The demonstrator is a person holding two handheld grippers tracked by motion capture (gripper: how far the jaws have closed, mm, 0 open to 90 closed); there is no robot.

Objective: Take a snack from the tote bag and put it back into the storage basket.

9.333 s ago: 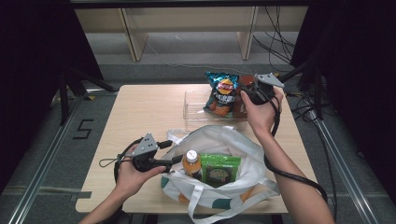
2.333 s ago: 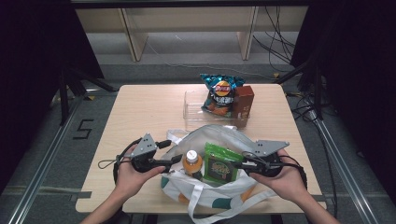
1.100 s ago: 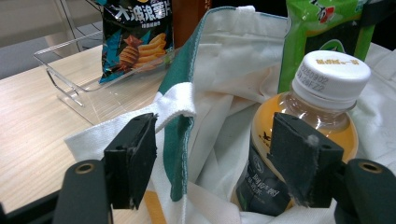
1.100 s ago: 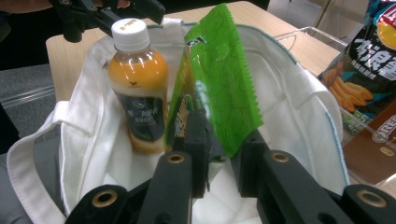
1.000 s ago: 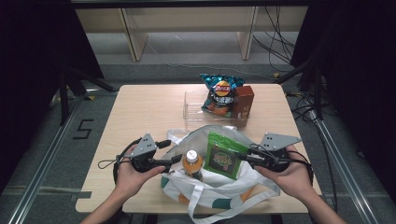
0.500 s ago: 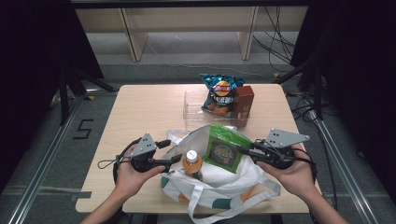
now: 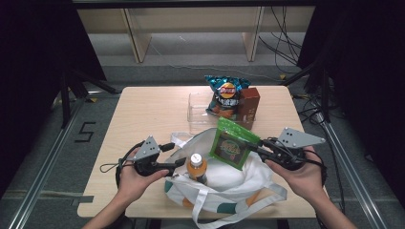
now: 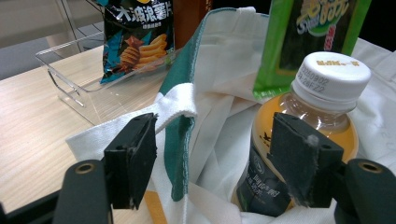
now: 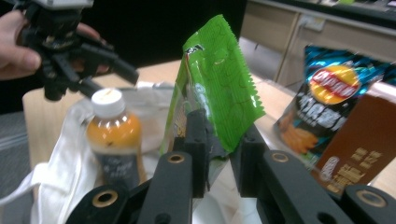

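The right gripper (image 9: pixel 217 140) pinched the crinkly green foil snack packet (image 9: pixel 219 93), its lower edge hidden behind the jaws. The left gripper (image 8: pixel 212 158) stood spread around the white canvas tote bag's (image 8: pixel 224 107) rim, which hid the orange drink bottle's (image 8: pixel 299 140) base.

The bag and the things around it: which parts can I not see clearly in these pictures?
- Bottle: lower half hidden inside the bag, high view; label text too small.
- Green packet: its front faces away in the right gripper view; the right gripper covers its lower edge.
- Brown box: cut off by the right edge there.
- Chip bag: top cut off in the left gripper view.
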